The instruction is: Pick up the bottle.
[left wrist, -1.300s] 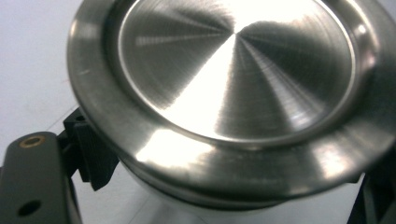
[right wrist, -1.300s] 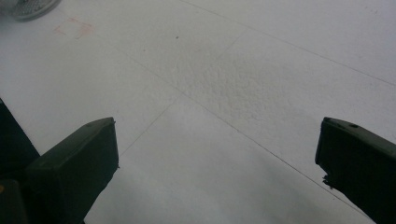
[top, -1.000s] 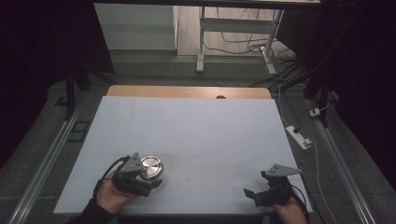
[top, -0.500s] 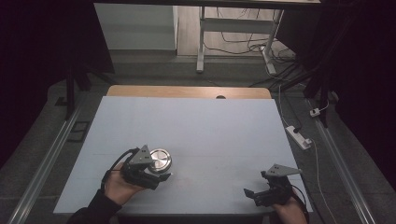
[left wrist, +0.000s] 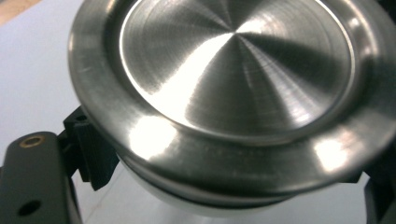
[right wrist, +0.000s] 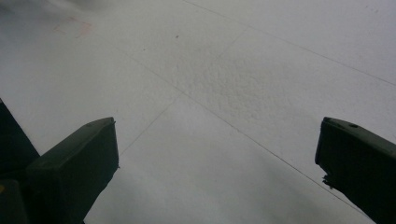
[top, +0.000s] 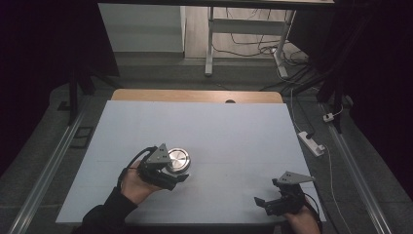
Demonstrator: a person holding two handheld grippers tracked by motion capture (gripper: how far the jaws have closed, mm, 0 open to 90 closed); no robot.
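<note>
Since a second ago the left gripper (top: 181, 176), clenched on the round brushed-steel lidded tin (top: 177, 160), has carried it rightward over the pale blue table (top: 234, 131), so pickup looks done and placement remains, while the right gripper (top: 265, 204) rests gaping, idle.

Right tongs (right wrist: 217, 163) gape wide above the bare white table (right wrist: 243, 79).

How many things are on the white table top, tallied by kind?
Round brushed-steel lidded container: 1, clamped in the left gripper.
Handheld black two-jaw grippers: 2, left and right gripper.
Total: 3
</note>
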